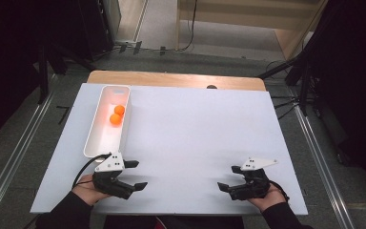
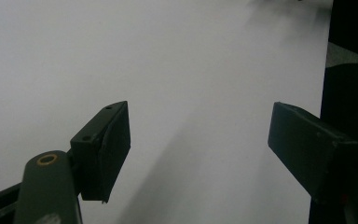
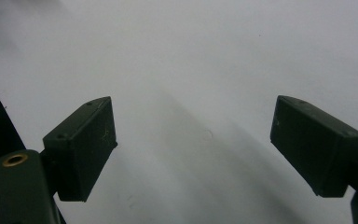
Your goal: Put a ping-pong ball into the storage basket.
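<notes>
Nearest to me, at the bottom of the high view, my two hands rest on the near part of the white desk [image 1: 195, 143], each holding a black tool. My left tool [image 1: 136, 174] sits near the front left corner, its jaws pointing toward the middle of the desk, standing apart with nothing between them. A black cable loops back from it toward my wrist, and a grey three-cornered plate sits on top. In the left gripper view, the two dark jaws frame bare white surface.

My right tool [image 1: 229, 178] sits well apart from it, near the front right corner, jaws pointing inward toward the left tool. They too stand open and hold nothing. The right gripper view shows plain white desk between its pads.

Farther away, just beyond my left tool, a long white tray [image 1: 93, 143] runs away from me along the left side of the desk. Two orange balls [image 1: 117, 114] lie inside it toward its far end, close together.

Beyond the white surface, a wooden edge shows, then grey floor.
</notes>
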Motion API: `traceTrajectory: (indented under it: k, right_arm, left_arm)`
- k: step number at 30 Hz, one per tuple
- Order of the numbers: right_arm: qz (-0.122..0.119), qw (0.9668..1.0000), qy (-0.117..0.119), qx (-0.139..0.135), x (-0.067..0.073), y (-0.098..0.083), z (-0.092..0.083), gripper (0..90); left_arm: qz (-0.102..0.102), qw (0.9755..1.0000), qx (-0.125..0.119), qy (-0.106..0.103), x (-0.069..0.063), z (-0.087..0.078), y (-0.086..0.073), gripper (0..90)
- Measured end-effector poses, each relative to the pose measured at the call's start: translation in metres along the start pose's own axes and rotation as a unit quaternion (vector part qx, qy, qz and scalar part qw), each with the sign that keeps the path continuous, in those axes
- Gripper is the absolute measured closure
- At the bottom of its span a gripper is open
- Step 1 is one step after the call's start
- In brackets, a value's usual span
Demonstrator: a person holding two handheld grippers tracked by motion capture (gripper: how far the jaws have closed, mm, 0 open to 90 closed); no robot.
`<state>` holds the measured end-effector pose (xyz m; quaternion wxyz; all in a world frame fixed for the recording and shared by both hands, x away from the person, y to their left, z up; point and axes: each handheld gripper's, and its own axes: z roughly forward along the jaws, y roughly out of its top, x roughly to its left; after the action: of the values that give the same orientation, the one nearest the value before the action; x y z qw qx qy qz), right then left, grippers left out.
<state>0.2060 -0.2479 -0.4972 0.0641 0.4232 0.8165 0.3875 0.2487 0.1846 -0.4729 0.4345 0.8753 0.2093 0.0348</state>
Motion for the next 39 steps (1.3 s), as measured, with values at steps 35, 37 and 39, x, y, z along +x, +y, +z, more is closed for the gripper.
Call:
traceTrajectory:
  k: [35, 37, 39]
  right_arm:
    - [0.004, 1.0, -0.002, 0.002, -0.0008, 0.002, 0.0017, 12.8]
    - [0.002, 1.0, -0.002, 0.002, -0.0007, 0.0022, 0.002, 12.8]
    - [0.001, 1.0, -0.002, 0.002, -0.0007, 0.0021, 0.0021, 12.8]
  left_arm:
    - [-0.006, 0.9998, -0.008, -0.019, 0.002, -0.0039, 0.0006, 21.6]
    - [-0.004, 0.9998, -0.007, -0.019, 0.0022, -0.004, 0.0005, 21.6]
    - [-0.005, 0.9998, -0.007, -0.019, 0.0022, -0.0041, 0.0005, 21.6]
